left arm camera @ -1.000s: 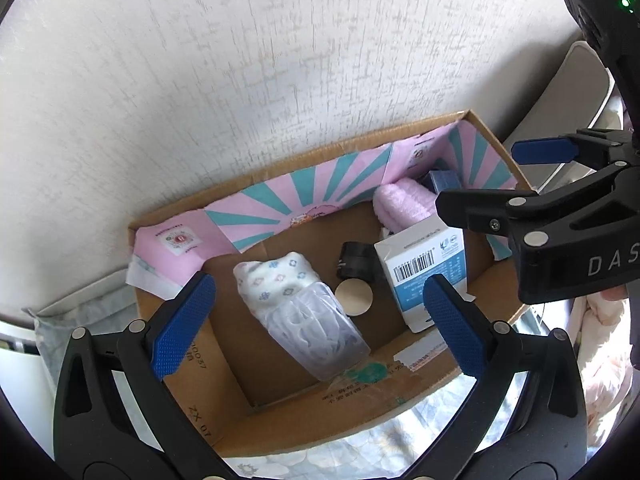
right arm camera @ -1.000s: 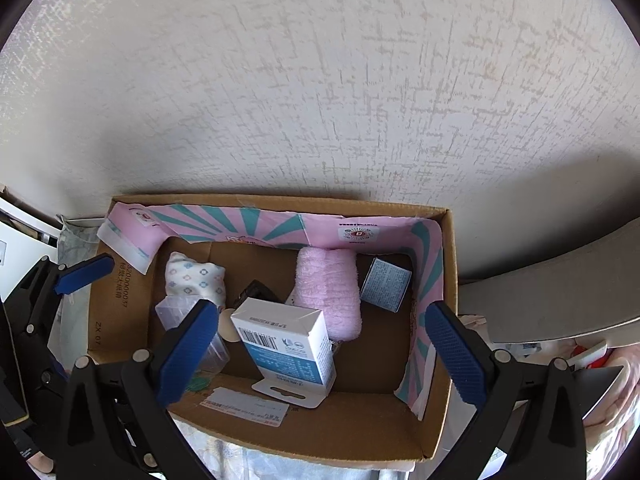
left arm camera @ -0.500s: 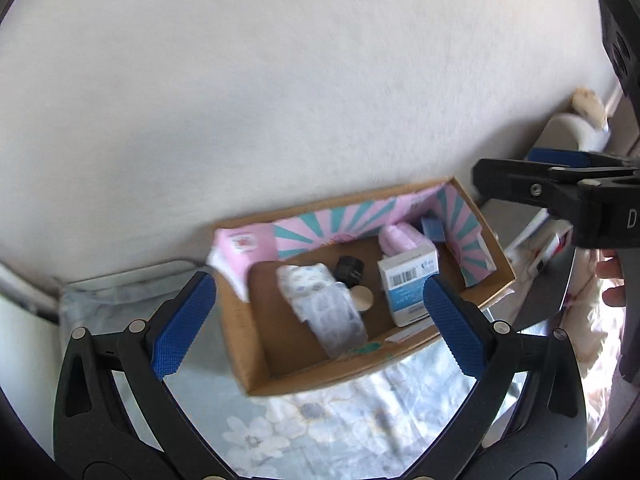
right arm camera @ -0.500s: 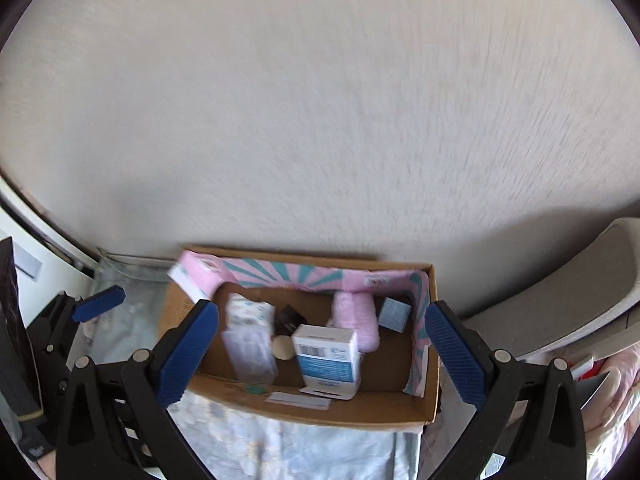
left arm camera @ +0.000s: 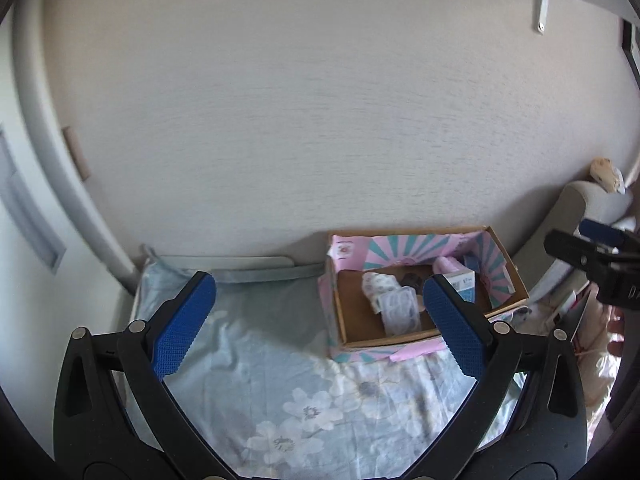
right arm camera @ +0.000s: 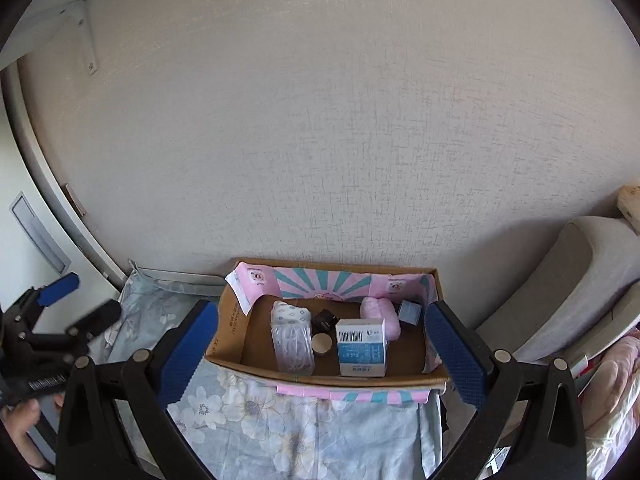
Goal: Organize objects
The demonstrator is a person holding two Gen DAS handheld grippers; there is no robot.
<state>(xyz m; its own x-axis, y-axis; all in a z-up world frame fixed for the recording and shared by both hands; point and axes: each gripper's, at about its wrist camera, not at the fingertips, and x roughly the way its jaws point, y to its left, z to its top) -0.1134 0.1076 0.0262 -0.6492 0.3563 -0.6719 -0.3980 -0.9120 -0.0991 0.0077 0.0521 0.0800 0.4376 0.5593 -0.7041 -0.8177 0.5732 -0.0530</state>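
Observation:
A cardboard box (right arm camera: pixel 228 320) with pink and teal lining stands against the wall on a floral cloth. It holds a white and blue carton (right arm camera: pixel 361 346), a pink towel roll (right arm camera: pixel 382 314), a clear plastic pack (right arm camera: pixel 292 346), a patterned white bundle (right arm camera: pixel 290 314), a small black item (right arm camera: pixel 325 319), a round tan lid (right arm camera: pixel 322 345) and a small blue packet (right arm camera: pixel 410 312). The box also shows in the left wrist view (left arm camera: pixel 340 320). My left gripper (left arm camera: pixel 316 324) is open and empty, well back from the box. My right gripper (right arm camera: pixel 320 344) is open and empty, above and in front of the box.
The floral blue cloth (left arm camera: pixel 280 380) covers the surface left of the box. A white textured wall (right arm camera: pixel 320 140) rises behind. A grey cushioned seat (right arm camera: pixel 568 288) stands at the right. A white frame (left arm camera: pixel 48 152) runs along the left. Pink fabric (right arm camera: pixel 612 392) lies at the right edge.
Both grippers have pulled back and up from the box, which now looks much smaller. Both stay open and empty. The box contents have not moved.

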